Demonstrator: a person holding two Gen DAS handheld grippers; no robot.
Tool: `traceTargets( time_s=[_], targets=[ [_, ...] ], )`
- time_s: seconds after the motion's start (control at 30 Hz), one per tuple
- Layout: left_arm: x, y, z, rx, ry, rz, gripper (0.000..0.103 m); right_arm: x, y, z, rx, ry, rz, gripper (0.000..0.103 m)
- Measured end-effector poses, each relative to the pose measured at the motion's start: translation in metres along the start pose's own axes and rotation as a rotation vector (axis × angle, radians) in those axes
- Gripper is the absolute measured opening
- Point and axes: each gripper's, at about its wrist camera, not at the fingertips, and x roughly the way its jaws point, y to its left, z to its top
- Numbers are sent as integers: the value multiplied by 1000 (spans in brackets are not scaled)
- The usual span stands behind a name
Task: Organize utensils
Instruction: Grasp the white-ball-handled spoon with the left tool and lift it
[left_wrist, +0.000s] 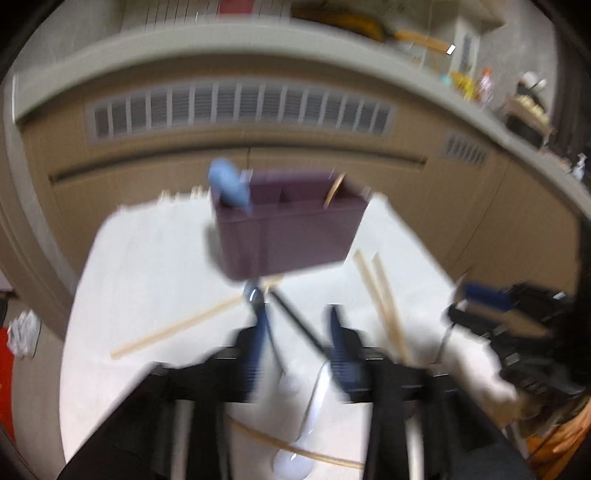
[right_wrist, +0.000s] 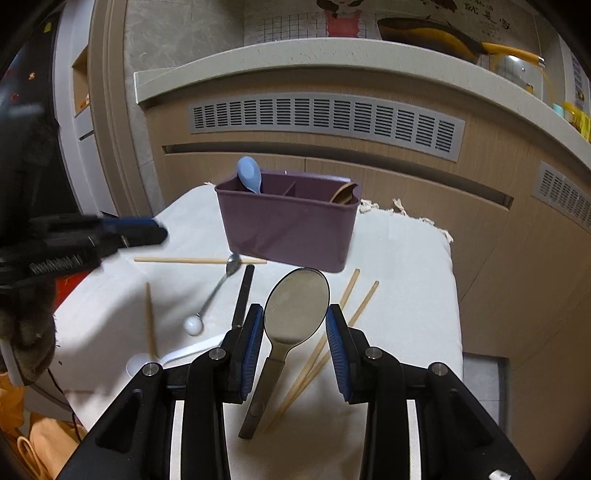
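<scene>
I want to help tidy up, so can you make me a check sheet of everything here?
Surface: white cloth over the table.
Job's things: purple caddy holds blue spoon and wooden spoon; chopsticks, small metal spoon, black stick, white spoon loose on cloth.
Clutter: orange bag beside table.
Grippers: right claw shut on big metal spoon; left claw open, empty.
Cables: thin dark cable at table's edge.
Surroundings: vented cabinets, counter, yellow pan.

Only text: Chinese characters on wall poster (right_wrist: 480, 14), top right, roughly "就是", too small to confirm
</scene>
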Motion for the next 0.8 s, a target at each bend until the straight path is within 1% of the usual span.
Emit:
traceTargets(
  time_s=[0.07, 0.13, 0.23, 0.27, 0.3, 0.37, 0.47, 0.53, 0.57, 0.6, 0.7, 0.8],
  targets=[
    [16, -3, -14, 15, 31, 27, 56, 3, -1, -3, 8, 7, -10, 33],
    [28, -12, -32, 45, 61, 21, 56, 7, -4, -7, 19, 30, 4, 33],
    [44, -20, -55, 39, 86, 31, 55, 15, -7, -13, 26, 58, 8, 33],
    [49, -21, -60, 32, 92, 36, 54, 18, -7, -15, 29, 65, 13, 33],
    [54, -21, -63, 17, 94, 44, 48, 20, -7, -17, 32, 71, 17, 33],
    [62, -18, -65, -12, 109, 49, 44, 23, -6, -19, 34, 78, 24, 33],
    [73, -14, -64, -43, 127, 64, 43, 29, -5, -22, 37, 86, 27, 33],
    [77, -14, -63, -59, 119, 68, 38, 36, -9, -24, 54, 105, 26, 33],
    [79, -15, -63, -56, 117, 74, 25, 39, -10, -26, 64, 114, 25, 33],
    [80, -14, -63, -52, 117, 77, 22, 42, -12, -28, 75, 127, 26, 33],
    [71, -14, -63, -41, 82, 86, 22, 47, -17, -32, 94, 151, 21, 33],
    [47, -12, -59, -40, 12, 100, 22, 47, -20, -33, 97, 146, 11, 33]
  ],
)
